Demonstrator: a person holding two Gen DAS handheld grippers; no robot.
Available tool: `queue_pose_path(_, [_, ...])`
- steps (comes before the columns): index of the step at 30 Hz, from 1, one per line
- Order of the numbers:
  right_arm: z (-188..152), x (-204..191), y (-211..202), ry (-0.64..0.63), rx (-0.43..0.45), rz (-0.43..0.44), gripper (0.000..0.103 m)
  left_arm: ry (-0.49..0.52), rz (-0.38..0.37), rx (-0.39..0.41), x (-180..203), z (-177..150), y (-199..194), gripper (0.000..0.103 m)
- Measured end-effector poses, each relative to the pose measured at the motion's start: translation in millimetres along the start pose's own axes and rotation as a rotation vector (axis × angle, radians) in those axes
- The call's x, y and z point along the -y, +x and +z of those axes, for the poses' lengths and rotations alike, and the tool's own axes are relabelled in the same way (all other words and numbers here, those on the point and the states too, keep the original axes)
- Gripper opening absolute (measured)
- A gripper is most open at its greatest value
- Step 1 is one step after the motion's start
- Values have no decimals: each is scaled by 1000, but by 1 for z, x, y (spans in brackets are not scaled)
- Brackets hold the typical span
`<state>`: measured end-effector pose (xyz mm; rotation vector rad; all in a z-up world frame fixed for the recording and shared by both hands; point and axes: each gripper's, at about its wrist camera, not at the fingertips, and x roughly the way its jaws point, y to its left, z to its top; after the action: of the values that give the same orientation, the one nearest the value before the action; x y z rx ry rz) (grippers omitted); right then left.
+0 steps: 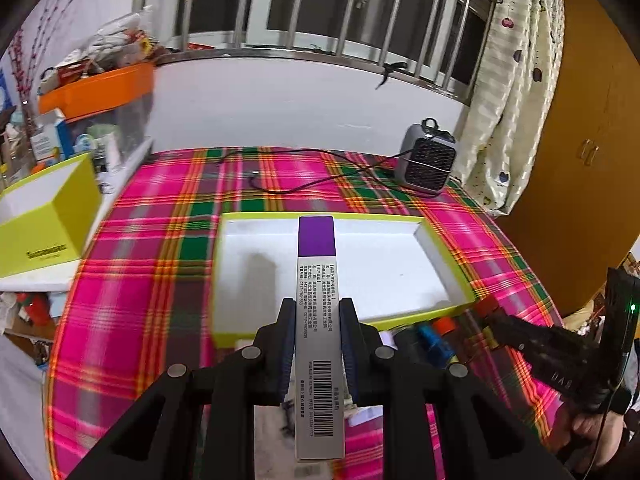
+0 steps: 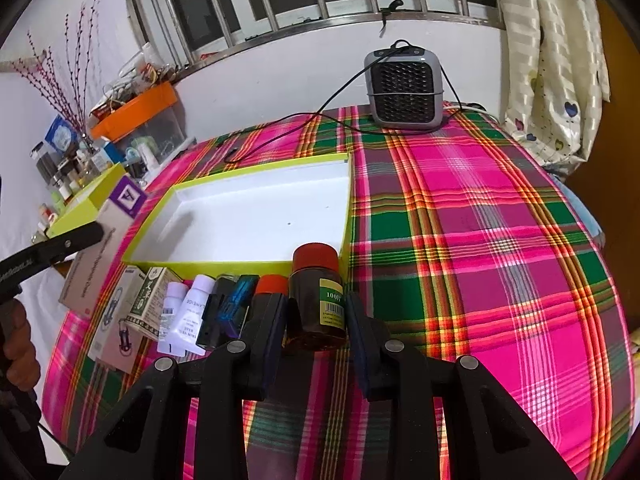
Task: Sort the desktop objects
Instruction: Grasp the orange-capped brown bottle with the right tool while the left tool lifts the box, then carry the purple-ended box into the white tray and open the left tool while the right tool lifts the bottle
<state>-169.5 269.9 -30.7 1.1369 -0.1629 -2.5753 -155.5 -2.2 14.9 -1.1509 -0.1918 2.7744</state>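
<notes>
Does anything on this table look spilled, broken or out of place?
Nothing looks spilled or broken. The yellow-green tray is empty, while small items lie in a loose row along its near edge. The left gripper holds a long purple-topped box over the tray; a brown bottle sits between the right gripper fingers.

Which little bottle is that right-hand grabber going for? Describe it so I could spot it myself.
Find the shallow lime-green tray on the plaid tablecloth; a row of small items lies along its near edge. The brown bottle stands at the row's right end, between the right gripper fingers. Only it has dark amber glass, a red cap and a green label.
</notes>
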Motion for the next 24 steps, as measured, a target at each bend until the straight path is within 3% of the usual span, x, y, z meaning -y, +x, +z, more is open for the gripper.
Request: queue_pose_path(24, [-7,27,-12,50,22,-28,32,-46,-156,-152,85,45,106,22])
